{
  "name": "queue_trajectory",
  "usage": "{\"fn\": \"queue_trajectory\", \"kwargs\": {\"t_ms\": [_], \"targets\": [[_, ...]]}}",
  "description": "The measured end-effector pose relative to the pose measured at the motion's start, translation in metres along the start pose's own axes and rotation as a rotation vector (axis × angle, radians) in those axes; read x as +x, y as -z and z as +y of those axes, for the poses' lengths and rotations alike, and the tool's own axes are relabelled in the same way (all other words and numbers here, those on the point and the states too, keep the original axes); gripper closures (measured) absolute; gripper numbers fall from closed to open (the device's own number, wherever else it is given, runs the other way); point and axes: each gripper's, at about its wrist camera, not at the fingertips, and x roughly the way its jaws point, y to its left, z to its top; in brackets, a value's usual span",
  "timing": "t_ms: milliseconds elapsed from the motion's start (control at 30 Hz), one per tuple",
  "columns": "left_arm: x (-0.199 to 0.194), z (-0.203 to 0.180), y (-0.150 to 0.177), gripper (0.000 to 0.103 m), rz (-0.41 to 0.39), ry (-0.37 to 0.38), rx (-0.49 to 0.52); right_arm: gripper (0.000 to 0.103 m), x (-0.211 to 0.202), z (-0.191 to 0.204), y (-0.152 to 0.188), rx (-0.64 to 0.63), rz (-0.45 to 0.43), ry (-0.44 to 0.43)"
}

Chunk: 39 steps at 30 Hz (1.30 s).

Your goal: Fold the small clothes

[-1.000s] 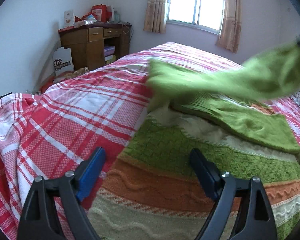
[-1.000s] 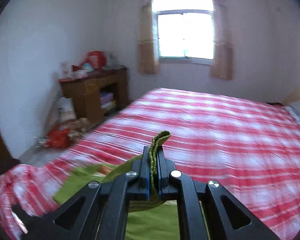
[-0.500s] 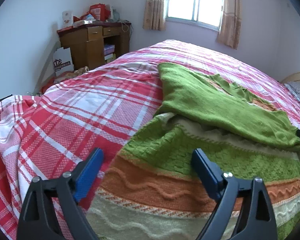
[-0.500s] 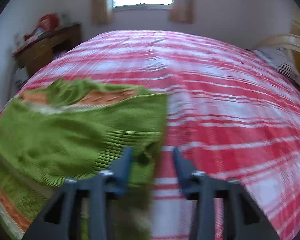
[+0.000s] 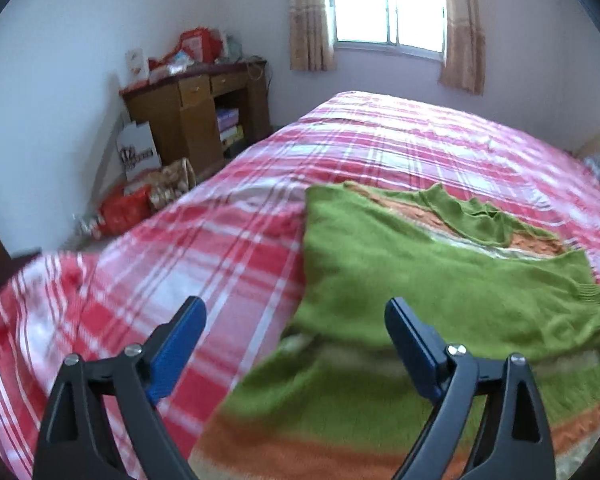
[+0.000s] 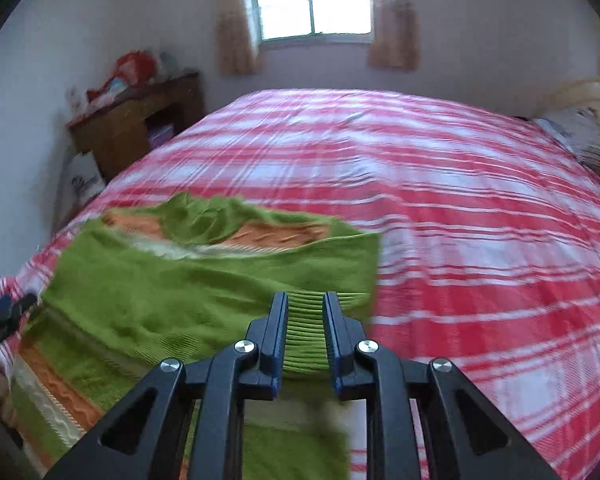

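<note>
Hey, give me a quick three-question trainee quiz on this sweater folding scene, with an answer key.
1. True or false: the left hand-held gripper stands open, holding nothing.
2. The green sleeve lies folded across: A) the body of the striped sweater, B) a chair, C) a laundry basket.
3. Fill in: the bedspread is checked red and ____.
Key: 1 true; 2 A; 3 white.

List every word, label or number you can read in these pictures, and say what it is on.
None can be read.
White paper bag by the desk: dark printed design, too blurred to read.
Boxes and packets on the desk: print too small.
Sweater: no text shows.
</note>
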Motion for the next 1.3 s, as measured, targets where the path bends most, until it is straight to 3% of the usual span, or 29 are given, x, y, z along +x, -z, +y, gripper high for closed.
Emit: {"fn": "queue_trajectory", "kwargs": {"t_ms": [133, 200, 367, 500, 667, 733, 800, 1000, 1133, 1300], "targets": [[0.036, -0.011, -0.001, 0.010, 0.064, -0.080, 0.049, 0.085, 0.042, -0.005, 0.019, 0.057, 0.129, -0.006], [0.046, -0.006, 0.004, 0.009, 0.085, -0.070, 0.030, 0.085, 0.044, -0.006, 0.026, 0.060, 0.090, -0.019], [0.046, 0.003, 0.005, 0.002, 0.107, -0.041, -0.029, 0.085, 0.046, -0.001, 0.026, 0.038, 0.083, 0.008], [0.037, 0.009, 0.007, 0.002, 0.118, -0.008, -0.040, 0.085, 0.037, -0.003, 0.024, 0.047, 0.092, 0.000], [-0.021, 0.027, 0.040, 0.003, 0.049, 0.047, 0.076, 0.081, -0.038, -0.007, 0.044, 0.020, 0.045, -0.034], [-0.042, 0.040, 0.057, 0.003, 0.034, 0.083, 0.081, 0.070, -0.075, -0.013, 0.063, 0.007, 0.033, -0.041], [-0.061, 0.052, 0.073, 0.003, 0.029, 0.111, 0.087, 0.051, -0.106, -0.020, 0.084, 0.004, 0.029, -0.042], [-0.095, 0.072, 0.114, 0.003, 0.055, 0.174, 0.090, 0.050, -0.176, -0.030, 0.146, 0.027, 0.077, -0.091], [-0.115, 0.072, 0.134, 0.002, 0.039, 0.159, 0.140, 0.050, -0.186, -0.012, 0.176, -0.008, 0.144, -0.160], [-0.131, 0.074, 0.145, 0.000, 0.020, 0.136, 0.133, 0.050, -0.182, 0.031, 0.201, -0.111, 0.206, -0.230]]}}
